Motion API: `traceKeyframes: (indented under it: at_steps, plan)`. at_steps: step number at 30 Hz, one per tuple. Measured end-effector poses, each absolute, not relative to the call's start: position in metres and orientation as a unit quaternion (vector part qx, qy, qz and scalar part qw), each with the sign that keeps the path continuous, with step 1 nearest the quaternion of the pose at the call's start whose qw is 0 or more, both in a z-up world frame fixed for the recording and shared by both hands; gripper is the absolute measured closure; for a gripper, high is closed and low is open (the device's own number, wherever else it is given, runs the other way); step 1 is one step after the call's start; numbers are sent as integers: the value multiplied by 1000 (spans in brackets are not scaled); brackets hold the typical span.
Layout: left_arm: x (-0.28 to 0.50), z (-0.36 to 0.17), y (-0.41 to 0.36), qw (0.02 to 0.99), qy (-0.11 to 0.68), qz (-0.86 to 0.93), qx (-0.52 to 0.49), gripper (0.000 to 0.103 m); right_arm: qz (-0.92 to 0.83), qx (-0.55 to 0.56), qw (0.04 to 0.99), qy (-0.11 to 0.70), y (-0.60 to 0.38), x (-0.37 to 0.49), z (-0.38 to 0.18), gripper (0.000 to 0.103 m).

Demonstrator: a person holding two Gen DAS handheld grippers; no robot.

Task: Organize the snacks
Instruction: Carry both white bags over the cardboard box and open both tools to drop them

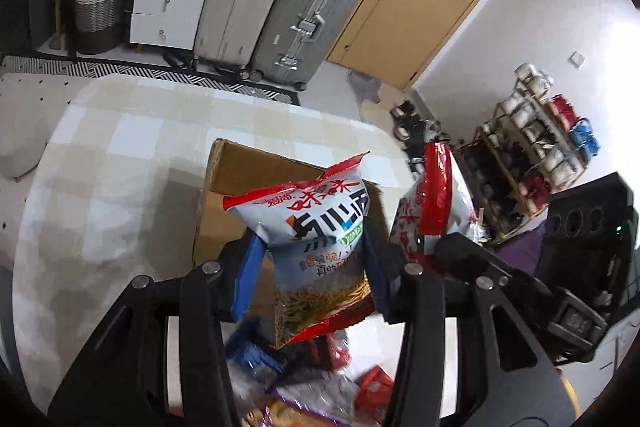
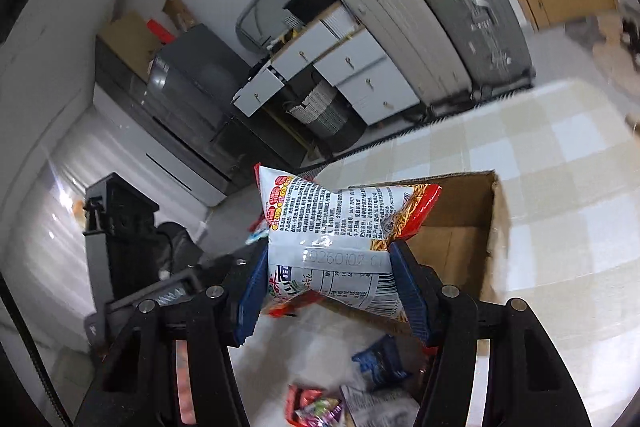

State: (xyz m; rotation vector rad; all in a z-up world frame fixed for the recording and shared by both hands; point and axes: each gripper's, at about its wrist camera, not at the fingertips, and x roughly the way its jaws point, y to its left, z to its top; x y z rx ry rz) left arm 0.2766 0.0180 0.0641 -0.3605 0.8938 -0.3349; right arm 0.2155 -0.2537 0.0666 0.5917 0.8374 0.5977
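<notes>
Loose snack packets (image 1: 312,379) lay nearest, blurred, on checked counter (image 1: 120,155). Left tool (image 1: 312,267) clamped red-white noodle bag (image 1: 308,227), held above open cardboard box (image 1: 224,187). Right tool (image 2: 328,283) gripped second noodle bag (image 2: 340,227) beside same box (image 2: 472,227). Suitcases (image 1: 280,7) stood beyond.

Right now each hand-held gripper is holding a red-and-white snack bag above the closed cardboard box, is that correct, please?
Not quite: the cardboard box is open, as the right wrist view shows. Each hand-held gripper, left and right, does hold a red-and-white snack bag above it.
</notes>
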Motion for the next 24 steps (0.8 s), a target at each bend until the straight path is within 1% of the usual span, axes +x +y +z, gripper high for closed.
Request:
traceKeyframes:
  at_steps: [9, 13, 18, 24]
  plan:
    - [327, 10, 4, 859, 464, -147, -158, 59, 266, 313, 800, 439, -253, 249, 22, 43]
    - [336, -19, 6, 854, 472, -146, -161, 59, 250, 292, 805, 452, -250, 253, 12, 42]
    - [344, -37, 5, 851, 479, -145, -160, 59, 237, 272, 811, 461, -249, 252, 5, 40]
    - [343, -42, 3, 852, 482, -137, -154, 59, 227, 257, 819, 460, -249, 248, 5, 40]
